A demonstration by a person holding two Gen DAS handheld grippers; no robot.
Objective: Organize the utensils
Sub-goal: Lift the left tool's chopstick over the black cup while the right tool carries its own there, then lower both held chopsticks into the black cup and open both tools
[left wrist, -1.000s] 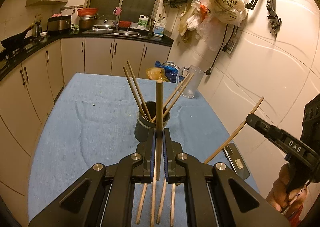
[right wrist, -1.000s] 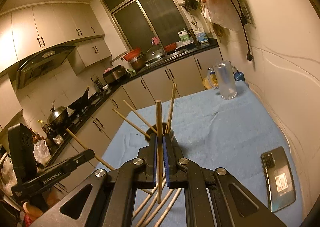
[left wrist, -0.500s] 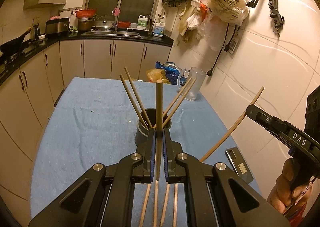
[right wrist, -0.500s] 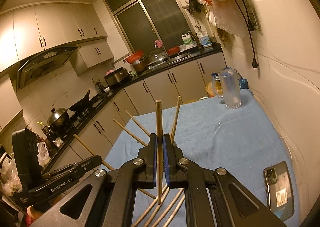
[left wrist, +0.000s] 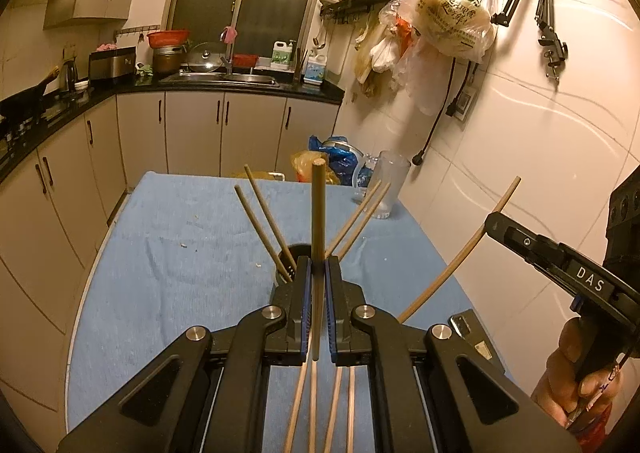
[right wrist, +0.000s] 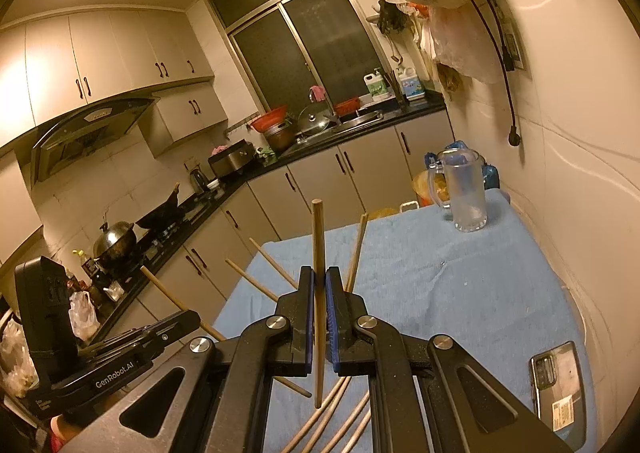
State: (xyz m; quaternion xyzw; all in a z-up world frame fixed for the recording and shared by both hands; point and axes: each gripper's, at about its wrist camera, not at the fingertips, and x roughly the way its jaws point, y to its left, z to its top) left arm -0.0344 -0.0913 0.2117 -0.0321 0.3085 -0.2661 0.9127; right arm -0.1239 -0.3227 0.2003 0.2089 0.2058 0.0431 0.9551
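1. Both claws are pinched nearly closed, each on one chopstick: the left claw [left wrist: 316, 277] holds its chopstick [left wrist: 318, 213] upright, and the right claw [right wrist: 319, 289] grips its own chopstick [right wrist: 318, 253] the same way.
2. A dark round cup [left wrist: 289, 253] stands on the blue cloth [left wrist: 168, 253] just past the left claw, with four chopsticks [left wrist: 260, 213] fanned out of it.
3. More loose chopsticks [left wrist: 332, 405] lie flat on the cloth below the left claw.
4. My read: both sticks are picked up and bound for the cup; next, each tip must be lined up over the rim and lowered before letting go.
5. Sticks look like slim, smooth, pale wood; the cloth is nubby towelling; a frosted plastic jug [right wrist: 464, 193] and a glossy phone [right wrist: 558, 385] sit well apart.
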